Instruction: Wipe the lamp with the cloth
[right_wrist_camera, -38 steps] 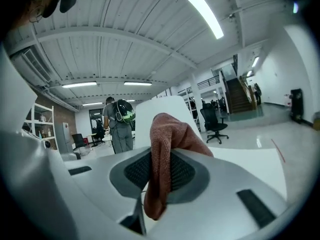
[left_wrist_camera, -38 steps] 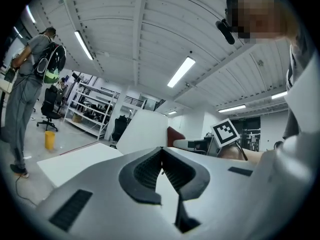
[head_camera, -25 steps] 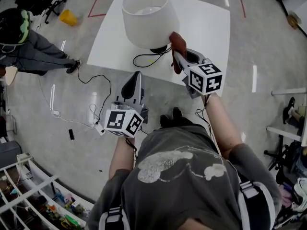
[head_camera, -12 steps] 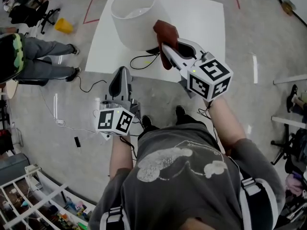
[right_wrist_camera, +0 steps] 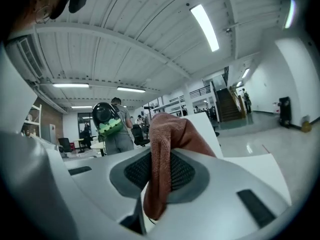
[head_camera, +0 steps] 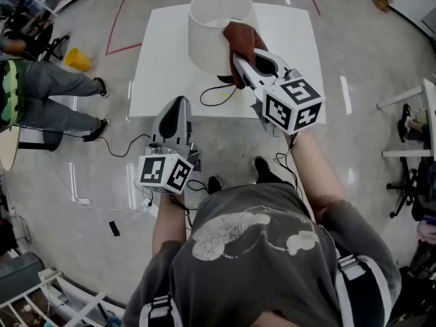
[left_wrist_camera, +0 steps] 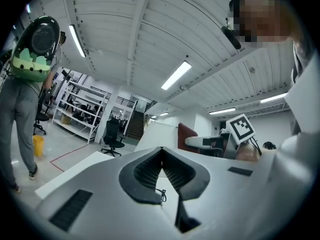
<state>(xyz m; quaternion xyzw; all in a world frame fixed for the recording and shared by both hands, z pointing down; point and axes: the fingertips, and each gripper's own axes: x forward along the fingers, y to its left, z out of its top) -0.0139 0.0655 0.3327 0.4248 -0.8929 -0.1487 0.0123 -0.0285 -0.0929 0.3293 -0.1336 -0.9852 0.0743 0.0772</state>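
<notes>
My right gripper (head_camera: 242,65) pinches the cloth (head_camera: 242,38) against the lamp (head_camera: 210,36) at the worktop's (head_camera: 294,63) far edge; my left gripper's (head_camera: 176,106) jaws are pressed together.

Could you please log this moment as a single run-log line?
right gripper: shut on cloth | cloth: at lampshade | left gripper: shut, empty
</notes>
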